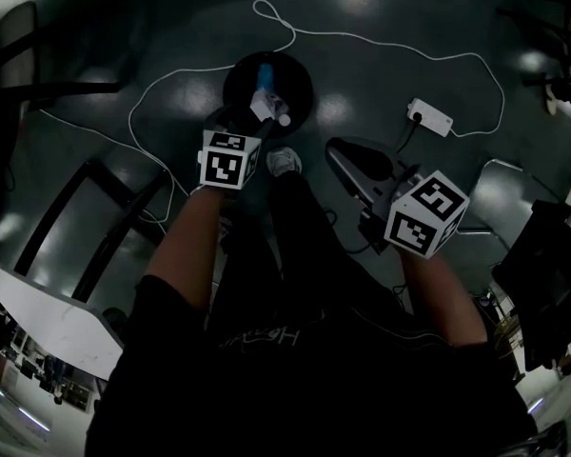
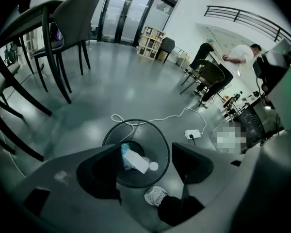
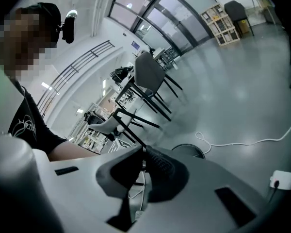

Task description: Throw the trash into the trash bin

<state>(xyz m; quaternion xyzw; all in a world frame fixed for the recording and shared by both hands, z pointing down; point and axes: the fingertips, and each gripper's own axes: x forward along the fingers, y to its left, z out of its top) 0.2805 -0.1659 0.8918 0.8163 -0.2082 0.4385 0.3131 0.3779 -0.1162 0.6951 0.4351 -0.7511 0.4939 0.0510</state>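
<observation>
– Closest to the camera, in the head view, is the person's left forearm [image 1: 186,246] over a dark shirt. Where is the trash now?

– The bottle [image 2: 136,160], white with a blue label, shows tilted inside the ring of the trash bin [image 2: 136,122]. I cannot tell whether it already lies on the bottom. The left gripper [image 2: 146,150] hangs directly above the bin and points steeply down. Its jaws are wide apart and no pad touches the bottle.

– And the other one?

– The right gripper [image 3: 143,149] is off to the side with its jaws pressed together, and nothing is held between them.

– So how should this step be done well?

– I think the drop is nearly complete. It is best to keep the left jaws wide and centred over the opening, then lift straight up so that no jaw catches the rim. The bin looks light, so a knock could tip it. The person's shoe [image 2: 155,195] stands just beside the bin, so the feet should stay quiet too.

– What about the floor around it?

– The floor [image 2: 136,81] is grey, smooth and shiny. A white cable [image 2: 169,114] loops close to the far rim of the bin and runs to a power strip [image 2: 193,134] nearby. The room is large, with dark chairs [image 2: 70,18] on the left, glass doors [image 2: 121,11] at the back, and people at the far right.
</observation>
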